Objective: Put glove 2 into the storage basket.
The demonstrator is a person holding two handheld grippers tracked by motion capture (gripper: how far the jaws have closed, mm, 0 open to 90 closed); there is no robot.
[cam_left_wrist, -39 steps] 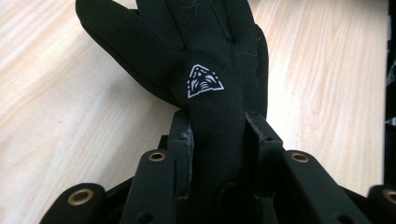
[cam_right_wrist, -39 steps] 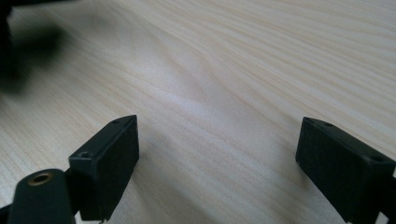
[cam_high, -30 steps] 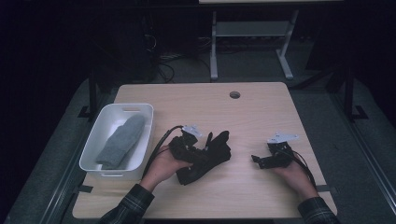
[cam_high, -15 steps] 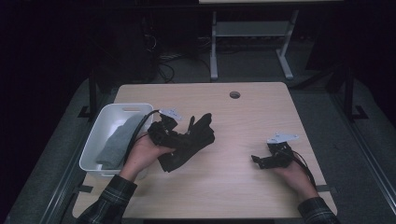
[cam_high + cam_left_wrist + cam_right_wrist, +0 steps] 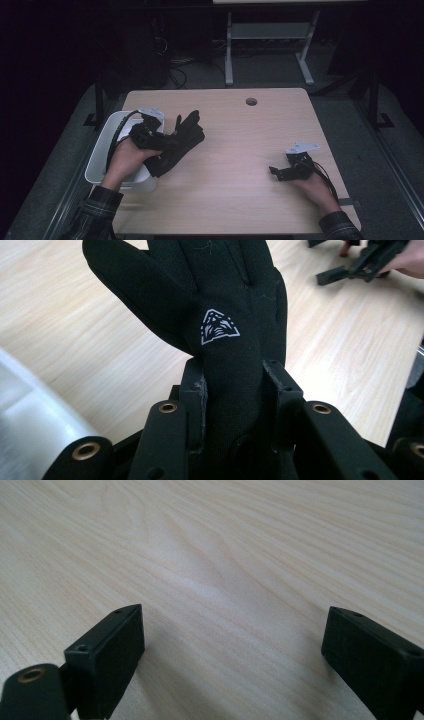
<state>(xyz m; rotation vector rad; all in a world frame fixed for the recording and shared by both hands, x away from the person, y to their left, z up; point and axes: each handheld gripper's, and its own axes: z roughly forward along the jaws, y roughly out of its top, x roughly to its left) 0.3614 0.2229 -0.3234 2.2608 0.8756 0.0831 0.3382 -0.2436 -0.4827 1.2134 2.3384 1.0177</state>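
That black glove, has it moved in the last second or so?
Yes. The black glove, clamped in the left gripper, has travelled left across the table toward the white bin and now hangs at its right rim.

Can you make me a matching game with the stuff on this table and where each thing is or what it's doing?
Things:
1. black glove
2. white bin
3. right tongs
4. round hole

Places or states:
A. open, with nothing between the jaws
B. at the table's left edge
C. near the table's far edge
D. pinched in the left tongs

Pairs: 1-D, 2-B, 3-A, 4-C
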